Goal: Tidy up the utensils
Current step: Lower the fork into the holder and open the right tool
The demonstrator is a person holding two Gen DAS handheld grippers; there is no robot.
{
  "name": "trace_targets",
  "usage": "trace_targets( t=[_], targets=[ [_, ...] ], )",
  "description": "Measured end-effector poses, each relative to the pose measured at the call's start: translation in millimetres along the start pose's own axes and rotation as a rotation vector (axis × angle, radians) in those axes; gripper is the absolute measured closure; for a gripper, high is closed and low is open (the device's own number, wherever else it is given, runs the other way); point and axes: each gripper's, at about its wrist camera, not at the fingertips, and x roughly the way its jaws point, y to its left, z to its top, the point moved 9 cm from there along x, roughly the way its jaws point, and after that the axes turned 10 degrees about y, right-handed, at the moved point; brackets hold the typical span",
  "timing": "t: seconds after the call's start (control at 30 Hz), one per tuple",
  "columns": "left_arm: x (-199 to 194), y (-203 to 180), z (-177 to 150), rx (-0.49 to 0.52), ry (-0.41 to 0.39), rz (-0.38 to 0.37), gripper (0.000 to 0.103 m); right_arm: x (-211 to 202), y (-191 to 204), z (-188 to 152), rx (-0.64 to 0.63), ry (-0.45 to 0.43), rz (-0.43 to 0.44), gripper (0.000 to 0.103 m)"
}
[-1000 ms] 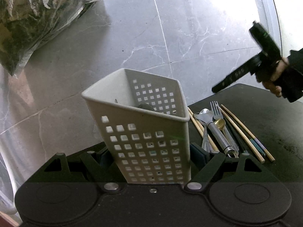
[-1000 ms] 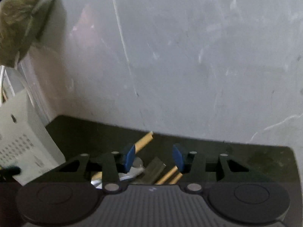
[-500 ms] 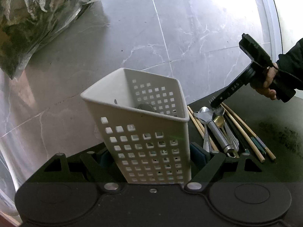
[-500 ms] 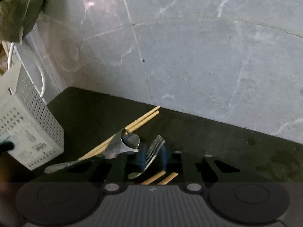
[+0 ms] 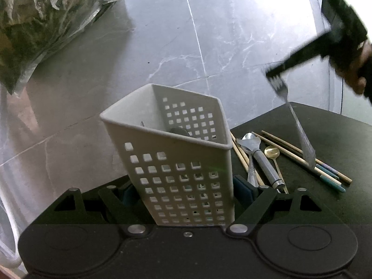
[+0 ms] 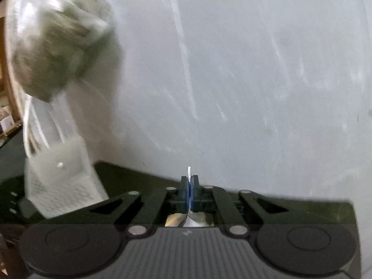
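Grey marbled tile fills the background in both views; a dark mat [image 5: 325,125] occupies the lower right of the left wrist view.

Item 1: fork [image 5: 300,134]. Thin polished metal, rigid, light, probably slippery. Right gripper [image 5: 274,74], upper right of the frame, has its jaws pressed together on the tine end, so the handle hangs steeply with its tip at the mat near the chopsticks. In the right wrist view the fork [image 6: 189,174] shows edge-on between the blue pads at lower centre. A pinch this far from the balance point likely lets the fork swing or twist; a hold nearer mid-handle would be steadier.

Item 2: white perforated caddy [image 5: 176,162], centre frame, tilted. Stiff light plastic, a dark object inside. Left gripper [image 5: 186,193] clamps its lower walls with jaws partly spread around them.

Item 3: loose utensils on the mat, right of the caddy: wooden chopsticks [image 5: 286,148], gold spoon [image 5: 272,152], a silver spoon, a grey-handled tool [image 5: 265,162]. All slim and low-lying, best taken by the narrow stem.

Item 4: plastic bag [image 5: 46,18], upper left.
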Motion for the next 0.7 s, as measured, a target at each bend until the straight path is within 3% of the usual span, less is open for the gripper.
trace_targets(
  t=[0.17,0.3,0.43,0.53,0.7],
  targets=[
    [-1.3,2.6,-2.2,0.013,-0.010,-0.017,0.020,-44.9,41.2,43.6,-0.062,-0.135,-0.039,0.102],
    [-2.7,4.1,-3.7,0.019,-0.015,-0.028,0.020,-83.7,91.8,93.6,-0.124,-0.344,-0.042,0.102],
    [-3.7,5.5,-4.3,0.022,-0.019,-0.035,0.020,-85.3,141.0,119.4,-0.218,-0.484,-0.056,0.102],
    [-4.7,6.5,-4.9,0.019,-0.021,-0.039,0.020,-60.0,164.2,109.8,-0.297,-0.458,-0.073,0.102],
    [-3.9,6.4,-5.1,0.010,-0.023,-0.039,0.020,-18.7,180.2,75.5,-0.355,-0.328,-0.056,0.102]
  ],
)
